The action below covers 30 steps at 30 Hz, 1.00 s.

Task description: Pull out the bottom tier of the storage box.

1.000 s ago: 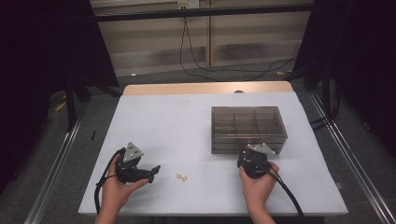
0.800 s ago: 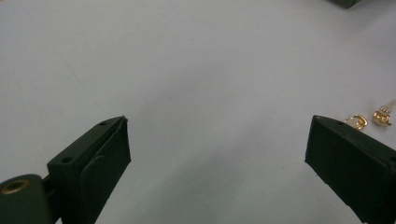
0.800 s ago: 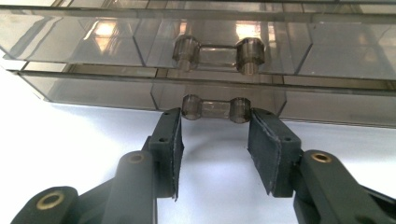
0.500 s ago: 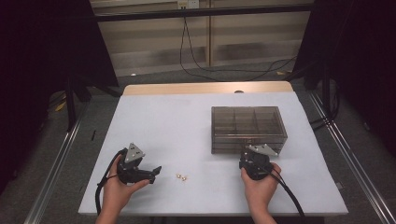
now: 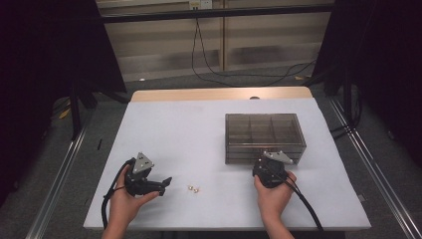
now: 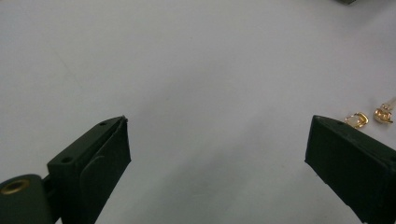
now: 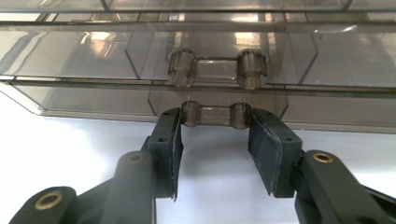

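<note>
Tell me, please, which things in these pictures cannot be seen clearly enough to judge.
- Small gold pieces: too small in the high view; in the left gripper view the open left gripper's jaw partly hides them.
- Drawer box contents: tinted walls hide them in the high view.
- Lower drawer handle: the right gripper brackets it; contact cannot be told.

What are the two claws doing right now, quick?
Left gripper: open, holding nothing, beside two small gold pieces.
Right gripper: closed on the lower drawer handle of the clear box.
</note>
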Available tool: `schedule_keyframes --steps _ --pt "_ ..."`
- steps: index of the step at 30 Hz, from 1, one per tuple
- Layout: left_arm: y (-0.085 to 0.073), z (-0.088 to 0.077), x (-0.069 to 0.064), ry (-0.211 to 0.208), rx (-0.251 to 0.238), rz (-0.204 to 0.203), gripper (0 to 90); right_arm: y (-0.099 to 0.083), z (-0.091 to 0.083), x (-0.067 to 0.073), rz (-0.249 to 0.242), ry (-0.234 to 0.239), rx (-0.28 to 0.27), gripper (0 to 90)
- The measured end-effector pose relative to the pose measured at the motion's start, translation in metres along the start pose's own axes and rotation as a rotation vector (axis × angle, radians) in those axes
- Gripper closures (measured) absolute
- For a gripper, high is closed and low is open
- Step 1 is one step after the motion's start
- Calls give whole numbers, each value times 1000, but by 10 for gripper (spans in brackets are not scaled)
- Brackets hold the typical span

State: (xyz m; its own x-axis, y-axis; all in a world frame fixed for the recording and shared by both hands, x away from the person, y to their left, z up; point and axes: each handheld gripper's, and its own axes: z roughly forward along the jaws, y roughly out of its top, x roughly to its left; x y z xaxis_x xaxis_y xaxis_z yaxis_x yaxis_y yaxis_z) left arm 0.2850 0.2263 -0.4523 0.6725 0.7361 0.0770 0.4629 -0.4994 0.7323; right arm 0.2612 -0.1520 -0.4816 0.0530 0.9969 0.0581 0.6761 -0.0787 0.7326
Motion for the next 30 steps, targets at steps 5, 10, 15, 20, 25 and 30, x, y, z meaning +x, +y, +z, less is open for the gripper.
schedule_keyframes --steps 5,10,15,20,25,30 --pt "0 0 0 2 5 12 64 1 0 1 5 -3 6 552" --pt "0 -1 0 3 2 4 64 -1 3 1 8 -3 12 555" --pt "0 0 0 2 1 5 64 0 2 1 16 1 17 563" --pt "0 0 0 6 1 2 64 -1 2 1 18 2 14 564" --pt "0 -1 1 7 1 7 64 -2 0 0 15 4 13 564" --pt "0 -1 1 7 -1 5 64 -4 -2 0 11 8 14 563"
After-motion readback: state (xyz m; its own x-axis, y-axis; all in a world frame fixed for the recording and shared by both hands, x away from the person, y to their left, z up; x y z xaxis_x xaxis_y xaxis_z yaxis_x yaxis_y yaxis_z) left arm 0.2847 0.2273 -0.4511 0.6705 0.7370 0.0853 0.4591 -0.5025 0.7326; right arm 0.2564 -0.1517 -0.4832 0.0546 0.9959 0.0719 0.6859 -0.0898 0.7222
